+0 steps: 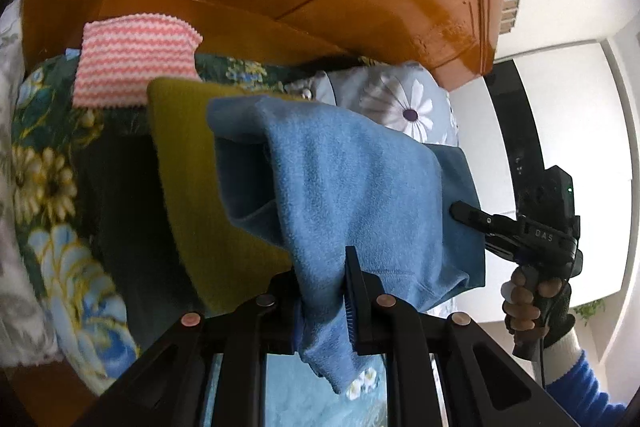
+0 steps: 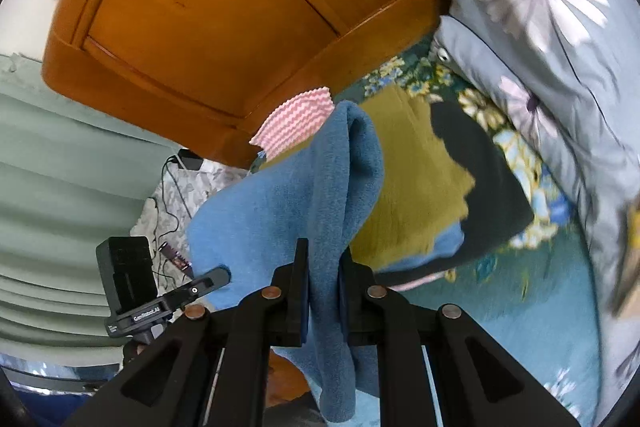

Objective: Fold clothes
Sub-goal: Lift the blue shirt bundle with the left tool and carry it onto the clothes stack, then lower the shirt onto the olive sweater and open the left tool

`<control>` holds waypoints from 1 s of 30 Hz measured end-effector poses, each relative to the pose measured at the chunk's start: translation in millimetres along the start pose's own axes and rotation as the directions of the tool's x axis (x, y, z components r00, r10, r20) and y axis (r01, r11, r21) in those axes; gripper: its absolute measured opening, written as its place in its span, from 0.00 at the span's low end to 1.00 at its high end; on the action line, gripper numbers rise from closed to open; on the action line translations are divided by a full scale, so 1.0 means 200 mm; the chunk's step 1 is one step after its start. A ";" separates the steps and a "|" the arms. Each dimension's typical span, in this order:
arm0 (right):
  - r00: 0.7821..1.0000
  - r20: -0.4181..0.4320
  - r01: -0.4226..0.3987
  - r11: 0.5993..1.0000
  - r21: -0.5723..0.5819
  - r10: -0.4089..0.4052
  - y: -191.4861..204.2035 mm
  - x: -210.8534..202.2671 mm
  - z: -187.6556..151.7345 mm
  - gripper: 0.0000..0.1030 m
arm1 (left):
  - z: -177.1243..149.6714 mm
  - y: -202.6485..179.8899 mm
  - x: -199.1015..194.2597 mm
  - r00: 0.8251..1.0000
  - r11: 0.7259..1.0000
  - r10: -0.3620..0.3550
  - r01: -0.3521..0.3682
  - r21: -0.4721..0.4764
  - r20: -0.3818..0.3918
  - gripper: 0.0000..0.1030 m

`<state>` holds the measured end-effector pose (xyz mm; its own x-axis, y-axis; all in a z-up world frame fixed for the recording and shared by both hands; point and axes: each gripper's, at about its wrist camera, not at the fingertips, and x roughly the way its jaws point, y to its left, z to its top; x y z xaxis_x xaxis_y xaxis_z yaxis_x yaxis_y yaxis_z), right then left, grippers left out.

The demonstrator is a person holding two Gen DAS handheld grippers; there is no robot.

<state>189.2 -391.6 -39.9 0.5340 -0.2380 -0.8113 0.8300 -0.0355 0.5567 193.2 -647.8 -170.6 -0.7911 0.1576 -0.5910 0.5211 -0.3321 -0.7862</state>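
A blue fleece cloth hangs in the air between both grippers, above a bed. My left gripper is shut on one edge of it. My right gripper is shut on another edge of the same blue cloth. In the left wrist view the right gripper shows at the right, pinching the cloth's far side, held by a hand. In the right wrist view the left gripper shows at the lower left, touching the cloth. An olive cloth lies flat below; a pink zigzag cloth lies behind it.
A floral bedspread covers the bed. An orange wooden headboard stands behind. A daisy-print pillow lies beside the olive cloth, and a dark garment lies under it. Green curtains and loose cables are at the left.
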 end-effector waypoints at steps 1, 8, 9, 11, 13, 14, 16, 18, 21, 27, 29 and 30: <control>1.000 -0.009 0.004 1.000 -0.007 -0.004 -0.01 0.02 0.04 0.11 | 0.03 0.01 0.02 1.000 1.000 0.003 -0.003 -0.004 0.004 0.17; 0.996 -0.086 0.013 0.999 -0.035 -0.016 -0.09 0.22 0.26 0.11 | 0.16 0.10 0.12 0.999 0.998 0.040 -0.040 -0.038 0.014 0.17; 0.995 -0.098 0.011 0.999 -0.034 -0.015 -0.11 0.26 0.27 0.11 | 0.17 0.11 0.13 0.999 0.998 0.046 -0.045 -0.041 0.013 0.17; 0.993 -0.118 0.003 0.999 -0.034 -0.007 -0.13 0.32 0.29 0.12 | 0.17 0.14 0.15 0.998 0.997 0.063 -0.063 -0.043 0.009 0.17; 0.991 -0.137 -0.006 0.999 -0.040 0.001 -0.15 0.38 0.30 0.12 | 0.17 0.17 0.16 0.997 0.996 0.074 -0.074 -0.047 0.010 0.17; 0.990 -0.144 -0.004 0.999 -0.043 -0.002 -0.17 0.41 0.30 0.12 | 0.16 0.19 0.16 0.997 0.996 0.079 -0.078 -0.050 0.011 0.17; 0.988 -0.156 0.003 0.999 -0.049 -0.010 -0.19 0.45 0.32 0.12 | 0.15 0.22 0.20 0.996 0.994 0.092 -0.092 -0.054 0.000 0.16; 0.986 -0.166 0.018 0.999 -0.044 -0.025 -0.24 0.50 0.33 0.12 | 0.14 0.25 0.23 0.995 0.993 0.099 -0.100 -0.059 -0.014 0.16; 0.983 -0.178 0.034 0.999 -0.031 -0.039 -0.30 0.56 0.33 0.12 | 0.11 0.28 0.26 0.996 0.993 0.084 -0.085 -0.083 -0.005 0.19; 0.984 -0.163 0.065 0.998 -0.013 -0.067 -0.39 0.64 0.32 0.12 | 0.10 0.28 0.24 0.995 0.993 0.104 -0.103 -0.059 0.010 0.22; 0.984 -0.162 0.079 0.997 -0.002 -0.078 -0.41 0.66 0.31 0.12 | 0.10 0.26 0.21 0.993 0.992 0.118 -0.117 -0.044 0.013 0.22; 0.984 -0.161 0.080 0.997 0.006 -0.078 -0.41 0.67 0.30 0.12 | 0.10 0.25 0.20 0.992 0.992 0.125 -0.124 -0.037 0.015 0.22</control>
<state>182.7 -479.5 -184.4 0.4869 -0.0748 -0.8702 0.8689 -0.0597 0.4913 181.2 -677.4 -229.6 -0.7245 0.1012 -0.6819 0.6268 -0.3149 -0.7127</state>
